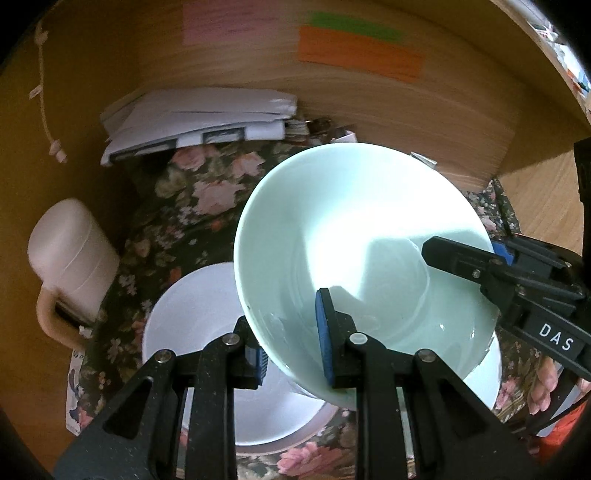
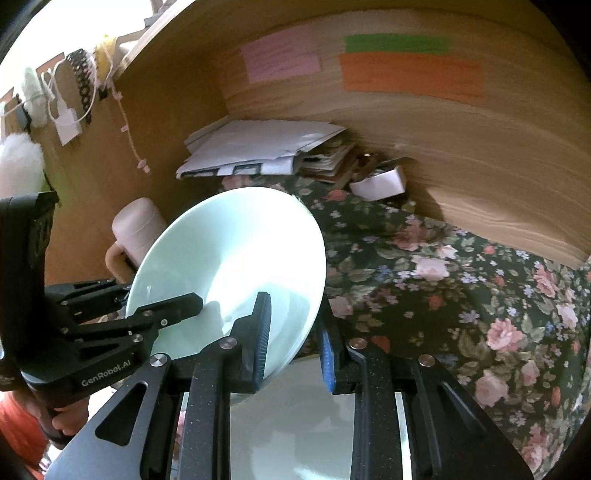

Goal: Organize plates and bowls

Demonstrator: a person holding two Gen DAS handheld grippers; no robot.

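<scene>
the cloth (image 2: 461, 280) carries a white plate (image 1: 184, 314). above the plate, tilted, hangs the green bowl (image 1: 351, 229), each gripper clenched on opposite rim sides, left (image 1: 291, 350) and right (image 2: 293, 345), likely sharing its weight.

One pale green bowl (image 1: 354, 236) hangs tilted over the floral tablecloth (image 1: 177, 206), with one white plate (image 1: 192, 306) lying on the cloth directly beneath it, and two grippers grasp the bowl's rim: the left gripper (image 1: 291, 343) at its near edge and the right gripper (image 1: 465, 258) at its right edge. Behind the bowl one stack of white papers (image 1: 199, 118) rests at the cloth's far edge. Left of the bowl stands one pink mug (image 1: 70, 258), and on the wooden wall (image 1: 424, 122) above are three coloured paper notes: one pink note (image 1: 225, 24), one green note (image 1: 354, 27) and one orange note (image 1: 362, 53).
</scene>
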